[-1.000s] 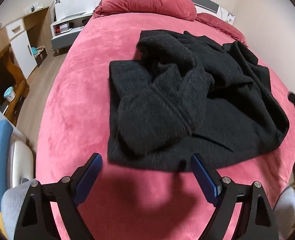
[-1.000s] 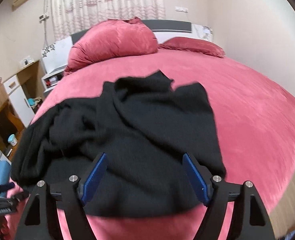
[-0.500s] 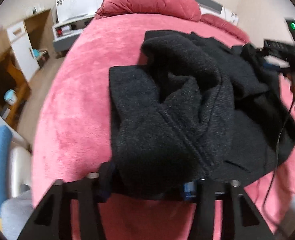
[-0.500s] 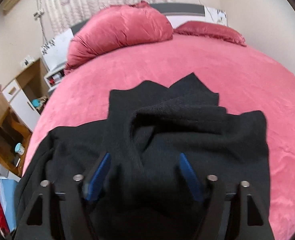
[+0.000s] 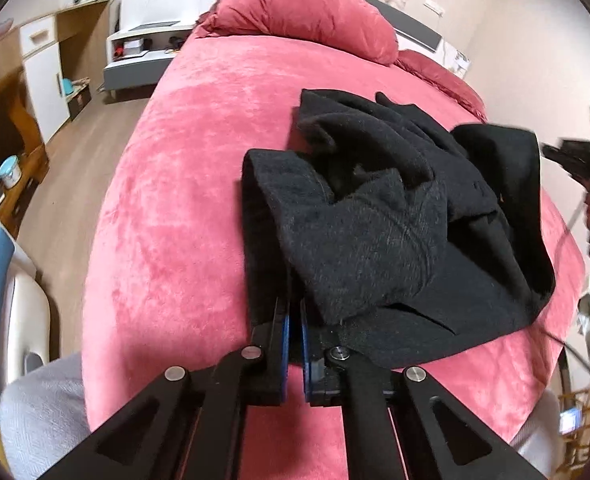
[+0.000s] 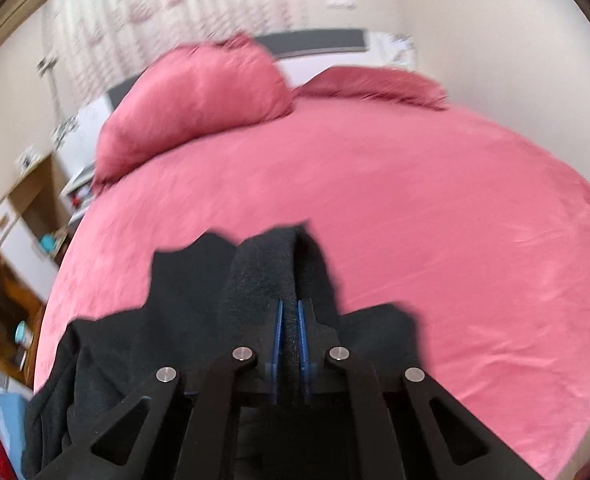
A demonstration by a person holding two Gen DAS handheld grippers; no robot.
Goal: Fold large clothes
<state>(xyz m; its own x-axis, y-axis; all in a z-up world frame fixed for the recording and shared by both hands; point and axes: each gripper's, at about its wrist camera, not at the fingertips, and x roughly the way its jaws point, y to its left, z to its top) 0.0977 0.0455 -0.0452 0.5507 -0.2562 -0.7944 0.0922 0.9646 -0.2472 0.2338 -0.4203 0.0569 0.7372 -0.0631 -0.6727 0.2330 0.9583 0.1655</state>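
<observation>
Lying bunched on the pink bed (image 5: 183,208), the black garment (image 5: 395,232) sits toward the near edge, its long axis running across the bed from the left tongs (image 5: 293,320) toward the right tongs (image 5: 575,160), which show at the right edge of the left wrist view. Both pairs have just been closing, cloth between the pads. The left tongs are clamped on the near hem, blue pads almost together with a thin fold pinched between them; a thick roll of the fabric drapes over the right finger. In the blurred right wrist view, the right tongs (image 6: 290,320) are clamped on a ridge of the garment (image 6: 183,292) that stands up between the pads and points away toward the pillows (image 6: 199,96). Part of the cloth hangs down at the left, off the bed (image 6: 435,220).
</observation>
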